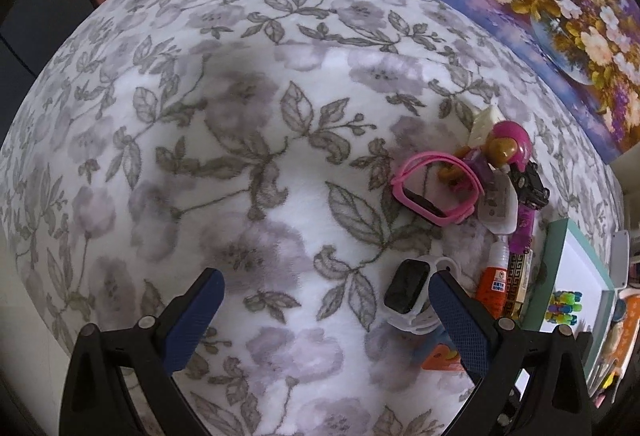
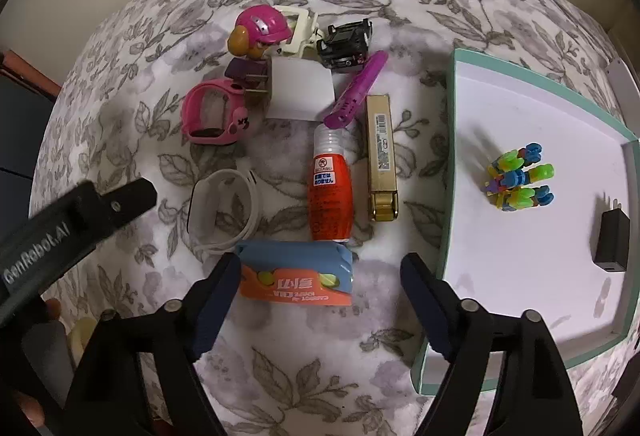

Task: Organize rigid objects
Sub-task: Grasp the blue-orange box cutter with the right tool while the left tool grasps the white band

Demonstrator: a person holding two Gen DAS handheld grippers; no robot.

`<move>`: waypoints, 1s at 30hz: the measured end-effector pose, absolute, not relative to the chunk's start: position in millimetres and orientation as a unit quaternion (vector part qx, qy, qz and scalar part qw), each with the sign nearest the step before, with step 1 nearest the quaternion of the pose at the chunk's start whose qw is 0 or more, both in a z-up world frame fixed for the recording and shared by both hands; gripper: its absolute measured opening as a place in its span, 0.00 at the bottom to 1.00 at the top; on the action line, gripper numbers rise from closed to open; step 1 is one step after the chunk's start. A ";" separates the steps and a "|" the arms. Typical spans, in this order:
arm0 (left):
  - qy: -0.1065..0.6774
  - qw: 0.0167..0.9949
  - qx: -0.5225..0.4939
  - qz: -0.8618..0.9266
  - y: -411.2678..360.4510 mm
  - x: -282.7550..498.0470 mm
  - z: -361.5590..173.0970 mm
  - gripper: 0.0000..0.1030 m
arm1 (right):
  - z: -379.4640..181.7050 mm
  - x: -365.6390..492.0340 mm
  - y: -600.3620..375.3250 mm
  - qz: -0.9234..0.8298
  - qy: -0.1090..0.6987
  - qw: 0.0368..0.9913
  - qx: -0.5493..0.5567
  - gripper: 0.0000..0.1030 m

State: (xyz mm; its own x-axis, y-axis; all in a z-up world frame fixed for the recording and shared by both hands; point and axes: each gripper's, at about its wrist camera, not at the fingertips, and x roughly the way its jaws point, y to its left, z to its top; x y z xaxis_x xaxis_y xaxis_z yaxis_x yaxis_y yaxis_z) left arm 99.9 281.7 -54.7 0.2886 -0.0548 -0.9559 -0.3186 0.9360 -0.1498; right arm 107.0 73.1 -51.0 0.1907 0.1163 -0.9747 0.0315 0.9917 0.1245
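— Step in hand?

— Looked like a pick-up, judging by the right gripper [image 2: 320, 268]: spread wide, gripped nothing, hovered low over the blue and orange carton [image 2: 296, 276], with one finger touching or just beside its left end and the other well off to its right.

— And the left gripper [image 1: 326, 276]?

— Likewise spread wide and empty. Hung above the flowered blanket [image 1: 240, 116], just beside the white watch [image 1: 408, 288].

— Where did the rest of the things lie?

— Mostly on the blanket, left of the green-edged tray [image 2: 450, 156]. Counted a glue bottle [image 2: 330, 192] and a gold case [image 2: 382, 156] side by side beyond the carton, then a purple pen [image 2: 356, 88], a white plug [image 2: 300, 88], a pink watch [image 2: 212, 112], a toy figure in a pink helmet [image 2: 260, 28] and a black toy car [image 2: 346, 42] at the far end. Found only two things inside the tray: a bright block toy [image 2: 518, 176] and a black charger [image 2: 610, 240].

— So, early in the job?

— Seemed so; most of it not yet sorted.

— Next move?

— Probably called for shifting right to centre over the carton, dropping down, closing across its short sides without nudging the glue bottle, then lifting over the tray's rim.
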 end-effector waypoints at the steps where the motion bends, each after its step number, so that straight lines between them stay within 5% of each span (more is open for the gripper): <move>1: 0.589 0.787 -0.162 0.086 283.9 99.2 -54.3 1.00 | -52.1 106.9 73.6 0.029 0.636 0.769 0.057 0.82; 14: 0.587 0.783 -0.179 0.102 297.0 97.9 -57.1 1.00 | -69.7 105.1 90.5 0.037 0.644 0.763 0.034 0.92; 30: 0.598 0.773 -0.188 0.100 294.5 98.7 -66.7 1.00 | -101.4 99.4 121.1 0.024 0.638 0.770 -0.009 0.92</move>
State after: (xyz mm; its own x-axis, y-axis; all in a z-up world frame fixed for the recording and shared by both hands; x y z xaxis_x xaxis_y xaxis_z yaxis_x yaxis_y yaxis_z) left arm 98.7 294.5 -66.7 0.2654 -0.0694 -0.9616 -0.3789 0.9096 -0.1702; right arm 99.4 121.1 -101.4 0.1859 0.0254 -0.9822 -0.0492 0.9987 0.0166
